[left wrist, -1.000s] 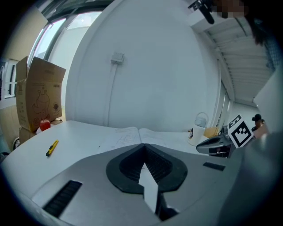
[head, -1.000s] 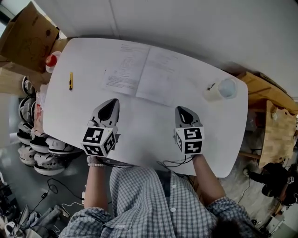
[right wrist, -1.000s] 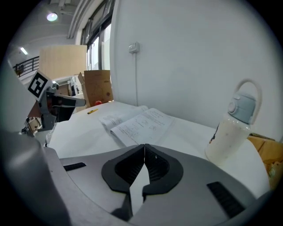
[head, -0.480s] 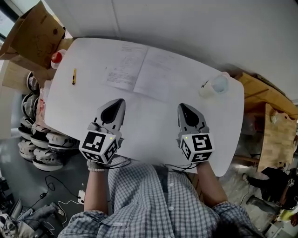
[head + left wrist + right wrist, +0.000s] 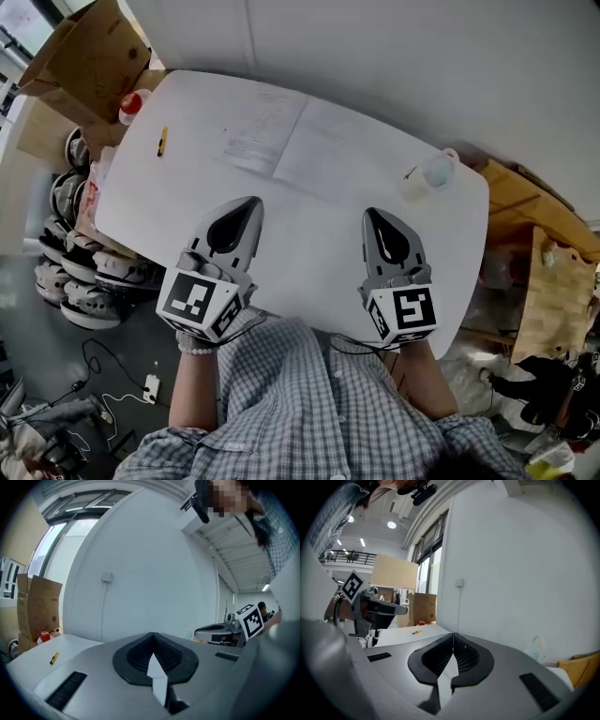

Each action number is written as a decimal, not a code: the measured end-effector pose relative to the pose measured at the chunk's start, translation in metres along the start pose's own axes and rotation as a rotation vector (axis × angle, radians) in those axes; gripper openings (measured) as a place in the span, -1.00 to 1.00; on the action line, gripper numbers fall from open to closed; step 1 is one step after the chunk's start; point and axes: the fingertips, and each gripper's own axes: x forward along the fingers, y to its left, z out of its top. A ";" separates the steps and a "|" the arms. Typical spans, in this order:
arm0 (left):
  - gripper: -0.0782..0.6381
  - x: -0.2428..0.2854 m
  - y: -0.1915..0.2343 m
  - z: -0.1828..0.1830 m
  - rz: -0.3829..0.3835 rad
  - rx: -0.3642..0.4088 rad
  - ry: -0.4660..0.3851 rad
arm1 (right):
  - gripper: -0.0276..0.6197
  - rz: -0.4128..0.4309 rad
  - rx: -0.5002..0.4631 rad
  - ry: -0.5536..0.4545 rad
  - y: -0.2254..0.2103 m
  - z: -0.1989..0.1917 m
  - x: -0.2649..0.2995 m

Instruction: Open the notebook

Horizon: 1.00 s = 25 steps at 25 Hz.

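The notebook lies open and flat on the far middle of the white table, both pages showing faint print. My left gripper is held above the near left of the table, shut, with nothing in it. My right gripper hovers above the near right, also shut and empty. Both stand well short of the notebook and point roughly level toward the wall. In the left gripper view the jaws meet at the tip; in the right gripper view the jaws do the same. The notebook is hidden in both gripper views.
A clear cup stands at the table's far right. A yellow pen and a red-topped object lie at the far left, beside a cardboard box. Shoes sit on the floor left; a wooden bench stands right.
Both grippers have risen from near the tabletop and pulled back toward the person. The head camera has shifted, so the table sits lower and further right in view.
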 end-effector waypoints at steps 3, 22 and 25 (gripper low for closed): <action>-0.76 -0.007 -0.011 0.006 0.004 0.028 -0.013 | -0.85 0.020 -0.023 -0.043 0.004 0.013 -0.008; -0.76 -0.038 -0.062 0.038 0.030 0.095 -0.084 | -0.85 0.081 -0.085 -0.197 0.009 0.061 -0.054; -0.76 -0.040 -0.068 0.037 0.032 0.094 -0.088 | -0.85 0.094 -0.096 -0.194 0.010 0.059 -0.059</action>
